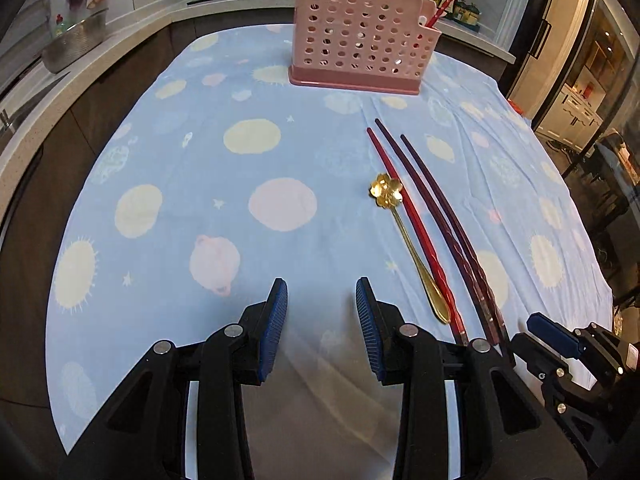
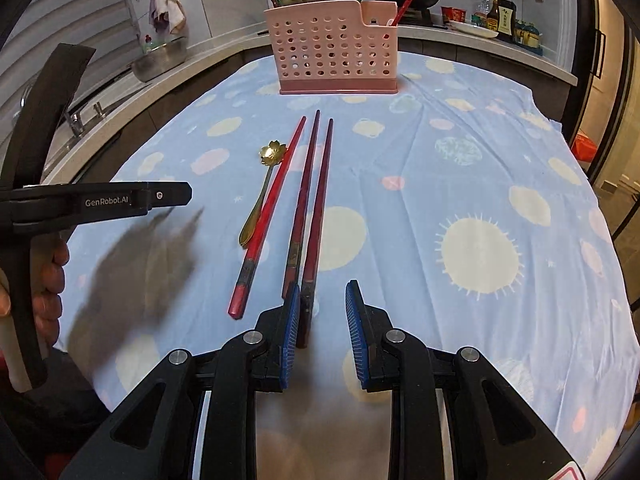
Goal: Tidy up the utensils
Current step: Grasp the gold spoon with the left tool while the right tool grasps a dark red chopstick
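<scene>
Where chopsticks [image 2: 308,208] lie, spoon [image 2: 262,188] alongside, pink holder [image 2: 332,52] beyond

Pink perforated holder [image 2: 332,50], gold spoon [image 2: 262,190], red chopstick [image 2: 272,208], blue planet-patterned cloth [image 2: 440,168].

Glossy gold metal spoon [image 2: 262,190]; perforated pink plastic holder [image 2: 332,52]; soft cloth [image 2: 440,160].

The left tool [image 1: 321,294] hangs over the near edge of the table [image 1: 192,208], its blue pads apart with only cloth between them. Toward the right edge lie a gold flower-headed spoon [image 1: 404,232], a red chopstick [image 1: 412,224] touching it and two dark chopsticks [image 1: 444,216]. A pink perforated holder [image 1: 360,44] stands at the far edge. The right tool [image 1: 556,334] shows at the near right corner.
</scene>
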